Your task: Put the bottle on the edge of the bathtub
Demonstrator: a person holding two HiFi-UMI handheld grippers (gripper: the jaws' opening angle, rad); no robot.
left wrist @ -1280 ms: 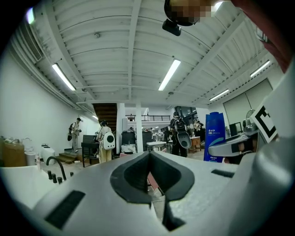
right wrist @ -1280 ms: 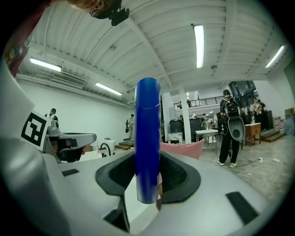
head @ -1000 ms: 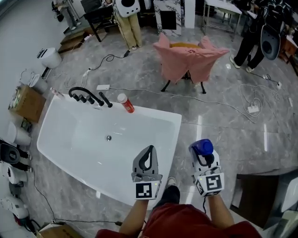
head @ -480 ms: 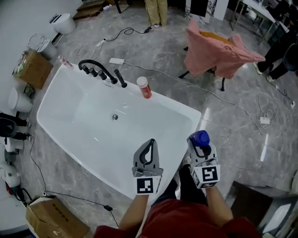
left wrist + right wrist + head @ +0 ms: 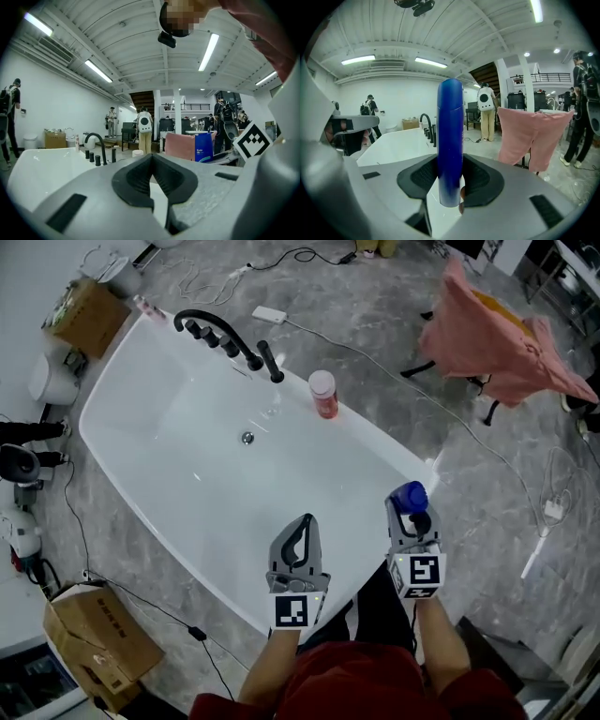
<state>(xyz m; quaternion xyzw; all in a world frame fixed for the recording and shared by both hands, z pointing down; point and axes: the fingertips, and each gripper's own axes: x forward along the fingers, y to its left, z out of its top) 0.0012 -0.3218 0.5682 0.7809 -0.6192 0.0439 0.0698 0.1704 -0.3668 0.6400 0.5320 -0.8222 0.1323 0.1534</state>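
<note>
Head view is showing only the blue top of the bottle (image 5: 409,495), the rest hidden by the right gripper (image 5: 411,517) clamping it above the near rim of the bathtub (image 5: 178,502), while the left gripper (image 5: 300,540) is hovering alongside, jaws together, empty.

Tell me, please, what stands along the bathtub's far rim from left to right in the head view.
Small pink bottle → black tap → red bottle.
</note>
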